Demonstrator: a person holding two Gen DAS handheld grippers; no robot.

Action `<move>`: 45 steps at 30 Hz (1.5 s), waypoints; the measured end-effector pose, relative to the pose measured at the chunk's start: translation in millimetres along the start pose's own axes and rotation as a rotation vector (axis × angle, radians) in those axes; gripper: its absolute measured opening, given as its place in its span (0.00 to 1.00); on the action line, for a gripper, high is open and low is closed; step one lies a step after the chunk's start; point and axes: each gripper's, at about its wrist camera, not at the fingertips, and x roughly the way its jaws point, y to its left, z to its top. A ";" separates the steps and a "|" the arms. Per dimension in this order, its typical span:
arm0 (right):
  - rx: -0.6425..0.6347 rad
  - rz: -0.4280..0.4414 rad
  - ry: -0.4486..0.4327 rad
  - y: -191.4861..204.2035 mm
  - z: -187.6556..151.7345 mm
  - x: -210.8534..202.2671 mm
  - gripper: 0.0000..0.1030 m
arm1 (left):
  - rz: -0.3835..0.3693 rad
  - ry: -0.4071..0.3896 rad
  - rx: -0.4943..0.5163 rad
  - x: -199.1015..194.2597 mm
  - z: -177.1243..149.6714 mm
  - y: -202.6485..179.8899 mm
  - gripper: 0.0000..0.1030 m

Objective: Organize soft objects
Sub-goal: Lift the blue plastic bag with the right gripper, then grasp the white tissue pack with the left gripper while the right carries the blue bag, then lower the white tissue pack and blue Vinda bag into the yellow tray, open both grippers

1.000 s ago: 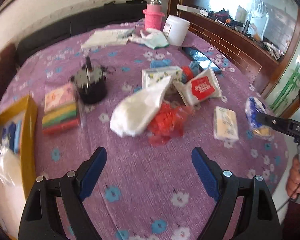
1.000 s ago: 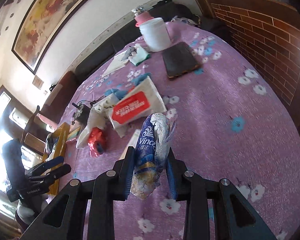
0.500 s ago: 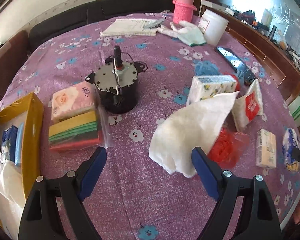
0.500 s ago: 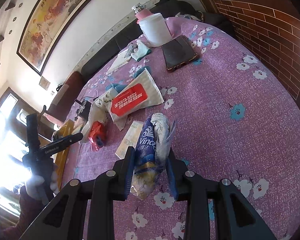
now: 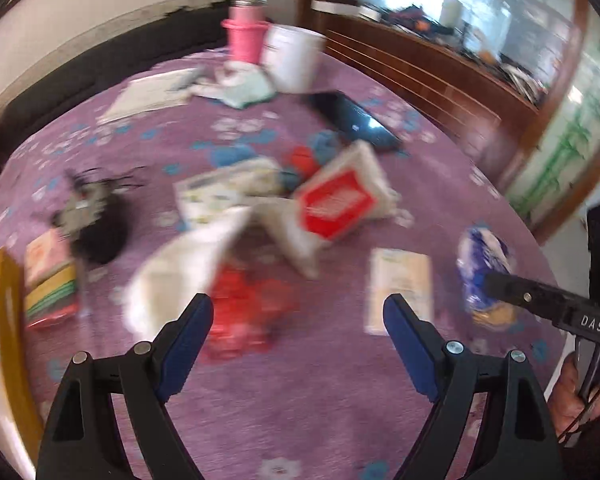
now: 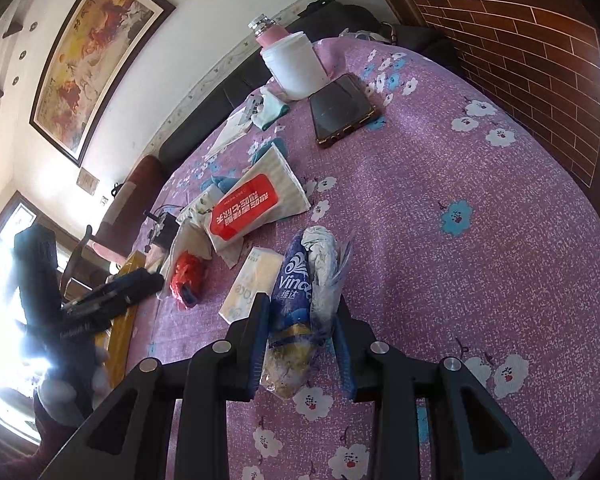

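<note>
So the right hand-held gripper (image 6: pixel 302 344) is clamping a blue tissue pack (image 6: pixel 300 304) at lower centre of its frame, lifted just off the purple flowered surface (image 6: pixel 480 280), so I'd say it's mid-carry, probably heading for the yellow box (image 5: pixel 4 320) at the far left of the left view. The left hand-held gripper (image 5: pixel 298 334) is hanging wide open and empty over the blurry pile, with the red mesh thing (image 5: pixel 244 316) sitting right between its fingers. Next up it's probably hauling the pack across without snagging the clutter, then letting go once it's over the box.

Right gripper (image 6: pixel 302 340) clamped on a blue tissue pack (image 6: pixel 300 304)

At lower centre the jaws pinch the pack above the purple floral tablecloth (image 6: pixel 480 260). A red-labelled tissue pack (image 6: pixel 256 204) lies mid-frame, a phone (image 6: pixel 342 108) and white jar (image 6: pixel 296 64) toward the top.
</note>
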 end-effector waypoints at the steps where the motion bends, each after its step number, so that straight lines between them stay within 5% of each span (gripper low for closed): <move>1: 0.003 -0.005 -0.006 -2.0 -0.5 -2.3 0.32 | -0.004 0.013 0.020 6.6 1.1 -10.6 0.83; 11: 0.029 -0.039 -0.033 -19.5 -1.0 -25.4 0.33 | 0.019 0.087 0.115 56.1 4.4 -54.7 0.83; 12: 0.027 -0.041 -0.034 -18.8 -0.4 -25.9 0.33 | 0.019 0.086 0.110 57.1 4.3 -53.1 0.80; 15: 0.026 -0.038 -0.031 -15.9 0.8 -25.1 0.33 | 0.014 0.073 0.089 52.5 6.6 -47.8 0.42; 20: 0.005 -0.029 -0.020 -0.6 1.2 -20.1 0.33 | -0.053 0.011 -0.022 16.1 1.1 -18.9 0.42; 28: -0.097 -0.004 0.043 54.1 -2.3 5.1 0.33 | -0.087 -0.157 -0.251 -79.6 -38.7 73.1 0.42; 34: -0.221 0.054 0.119 121.9 -11.2 32.9 0.33 | 0.101 -0.235 -0.465 -139.4 -96.5 183.8 0.42; 39: -0.326 0.113 0.196 184.4 -27.0 65.2 0.33 | 0.245 -0.183 -0.634 -160.1 -147.3 270.8 0.43; 45: -0.480 0.196 0.302 277.6 -52.7 117.8 0.33 | 0.331 -0.145 -0.704 -169.0 -175.3 340.1 0.43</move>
